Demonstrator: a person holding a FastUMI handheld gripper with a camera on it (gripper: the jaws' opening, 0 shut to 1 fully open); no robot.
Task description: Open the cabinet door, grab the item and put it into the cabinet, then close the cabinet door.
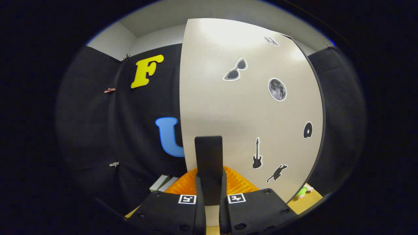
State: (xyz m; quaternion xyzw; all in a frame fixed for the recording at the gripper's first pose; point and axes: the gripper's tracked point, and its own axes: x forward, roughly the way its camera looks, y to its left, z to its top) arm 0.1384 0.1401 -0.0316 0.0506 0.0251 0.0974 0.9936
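The cabinet door [235, 107] is a pale beige panel with small stickers, standing just ahead of the fingers. Its black upright handle [209, 156] runs down between my fingers. My gripper [211, 192] is shut on that handle, one finger pressing each side. The door has a dark edge [321, 107] on its right side, and I cannot see the cabinet's inside. A small green item [302, 192] lies on the wooden tabletop [305, 204], low and to the right past the door's bottom corner, mostly hidden.
An orange ribbed object [240, 183] lies under the door, just beyond the fingers. To its left, white and green flat boxes [162, 182] sit by the black cloth wall [130, 130].
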